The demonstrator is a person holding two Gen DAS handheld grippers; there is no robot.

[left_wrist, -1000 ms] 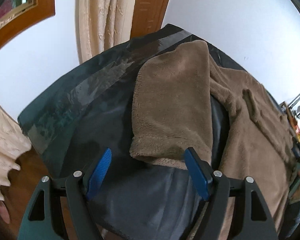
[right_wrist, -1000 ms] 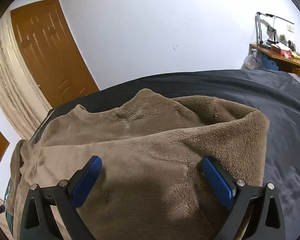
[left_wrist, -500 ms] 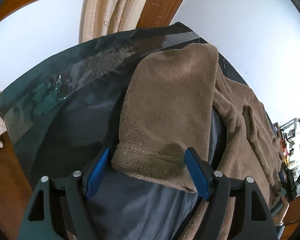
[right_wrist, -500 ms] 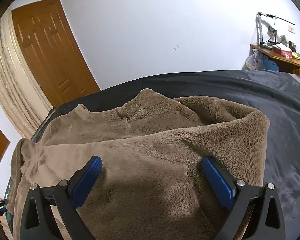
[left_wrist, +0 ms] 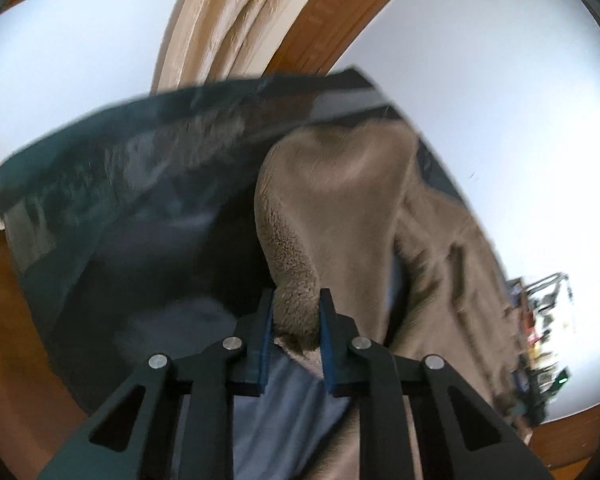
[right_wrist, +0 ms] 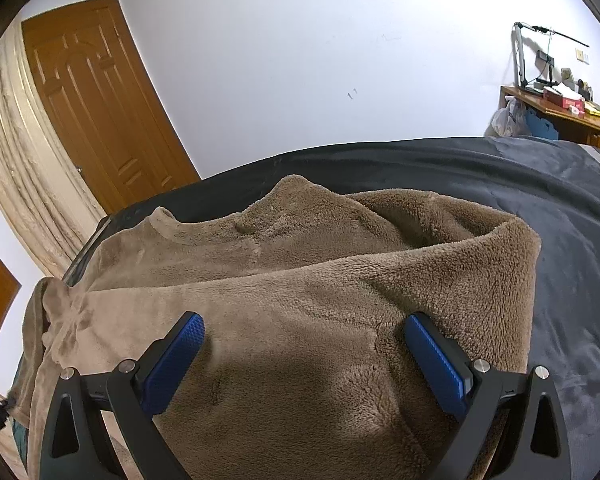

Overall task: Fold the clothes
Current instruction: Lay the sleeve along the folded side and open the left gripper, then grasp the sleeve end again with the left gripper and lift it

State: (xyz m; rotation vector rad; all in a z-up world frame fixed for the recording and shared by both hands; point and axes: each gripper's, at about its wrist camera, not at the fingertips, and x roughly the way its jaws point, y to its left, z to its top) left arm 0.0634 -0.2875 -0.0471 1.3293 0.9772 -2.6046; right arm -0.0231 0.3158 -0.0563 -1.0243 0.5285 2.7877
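A brown fleece garment (right_wrist: 300,288) lies spread on a dark bed cover (right_wrist: 560,200). In the left wrist view my left gripper (left_wrist: 296,312) is shut on the cuff end of the garment's sleeve (left_wrist: 332,200), which is lifted off the dark bed cover (left_wrist: 140,220) and runs away toward the far corner. In the right wrist view my right gripper (right_wrist: 300,344) is open, its blue pads (right_wrist: 436,360) wide apart just above the folded fleece, holding nothing.
A wooden door (right_wrist: 100,112) and beige curtain (right_wrist: 16,168) stand beyond the bed's far left end. A cluttered wooden desk (right_wrist: 560,108) stands at the far right. The white wall (right_wrist: 320,60) runs behind the bed. Wooden floor (left_wrist: 4,320) shows beside the bed.
My left gripper closed on the sleeve cuff and raised it; the view is blurred with motion. The right gripper has stayed open over the fleece, hardly moving.
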